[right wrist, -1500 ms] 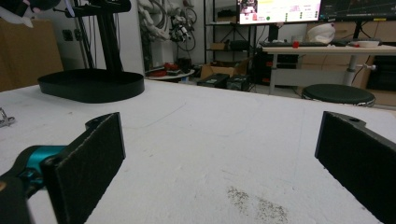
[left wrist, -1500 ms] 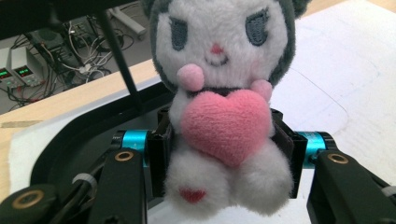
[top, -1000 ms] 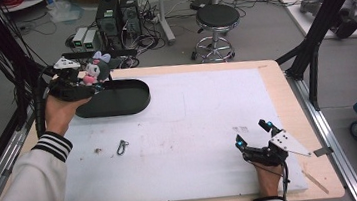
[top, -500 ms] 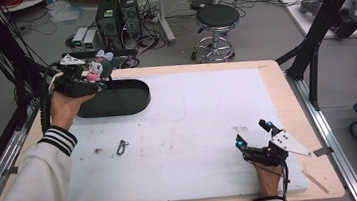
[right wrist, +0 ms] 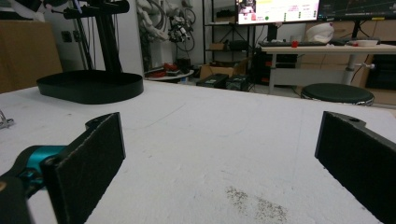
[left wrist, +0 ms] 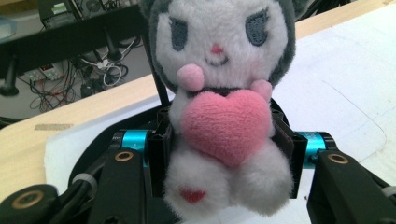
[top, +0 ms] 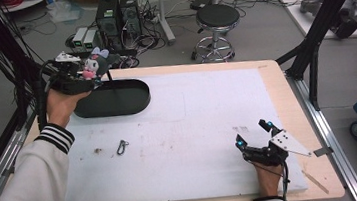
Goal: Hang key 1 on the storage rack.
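Both grippers are in sight: my left gripper (top: 94, 70) has its jaws pressed on the plush toy (left wrist: 223, 105) — since a second ago I've drifted it slightly up and outward, and it hangs over the far left end of the black tray (top: 116, 98). My right gripper (top: 254, 140) rests wide open, holding nothing, on the white mat (top: 189, 129) — so I judge lowering the toy into the tray comes next.

tray (top: 116, 104): table's far-left | clip (top: 122, 146): before tray | stool (top: 215, 18): behind table
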{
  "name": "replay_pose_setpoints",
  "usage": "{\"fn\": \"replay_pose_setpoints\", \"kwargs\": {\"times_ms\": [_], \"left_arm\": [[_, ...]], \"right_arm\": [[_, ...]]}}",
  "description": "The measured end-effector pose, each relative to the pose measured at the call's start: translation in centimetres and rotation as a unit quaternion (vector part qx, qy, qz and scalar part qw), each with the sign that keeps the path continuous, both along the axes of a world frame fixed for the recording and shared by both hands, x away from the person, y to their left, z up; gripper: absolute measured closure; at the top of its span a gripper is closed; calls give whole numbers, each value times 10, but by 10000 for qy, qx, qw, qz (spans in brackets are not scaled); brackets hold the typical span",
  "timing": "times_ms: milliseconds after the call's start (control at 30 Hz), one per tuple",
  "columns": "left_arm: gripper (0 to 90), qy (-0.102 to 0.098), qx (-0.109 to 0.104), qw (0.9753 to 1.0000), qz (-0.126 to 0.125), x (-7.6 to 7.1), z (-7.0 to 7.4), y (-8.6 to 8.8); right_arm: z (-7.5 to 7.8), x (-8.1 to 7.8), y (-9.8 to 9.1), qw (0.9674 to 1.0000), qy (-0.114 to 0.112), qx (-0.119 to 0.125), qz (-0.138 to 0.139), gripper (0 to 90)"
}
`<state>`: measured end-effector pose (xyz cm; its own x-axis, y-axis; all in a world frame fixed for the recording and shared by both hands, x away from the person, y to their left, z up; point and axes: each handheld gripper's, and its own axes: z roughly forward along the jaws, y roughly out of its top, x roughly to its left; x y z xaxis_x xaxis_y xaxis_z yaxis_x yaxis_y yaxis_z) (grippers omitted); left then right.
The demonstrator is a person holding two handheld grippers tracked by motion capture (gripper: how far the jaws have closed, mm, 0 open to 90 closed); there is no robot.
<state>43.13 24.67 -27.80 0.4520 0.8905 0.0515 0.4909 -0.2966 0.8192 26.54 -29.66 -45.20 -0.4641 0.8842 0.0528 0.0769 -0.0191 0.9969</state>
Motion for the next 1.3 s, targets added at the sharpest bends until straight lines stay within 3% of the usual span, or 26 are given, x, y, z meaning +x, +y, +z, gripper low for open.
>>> {"fn": "replay_pose_setpoints", "kwargs": {"times_ms": [100,267,400,933,1300], "left_arm": [[514,24,141,9999,52,3,3,-2],[514,87,172,9998,72,6,1,-2],[514,62,92,9999,68,8,1,-2],[513,41,148,9998,129,26,4,-6],[513,11,176,9993,315,32,-1,-2]], "right_arm": [[0,0,0,10000,-7,-18,0,8],[0,0,0,10000,-3,-14,2,8],[0,0,0,10000,-3,-13,3,8],[0,0,0,10000,-12,-6,-7,8],[0,0,0,10000,-11,-19,10,8]]}}
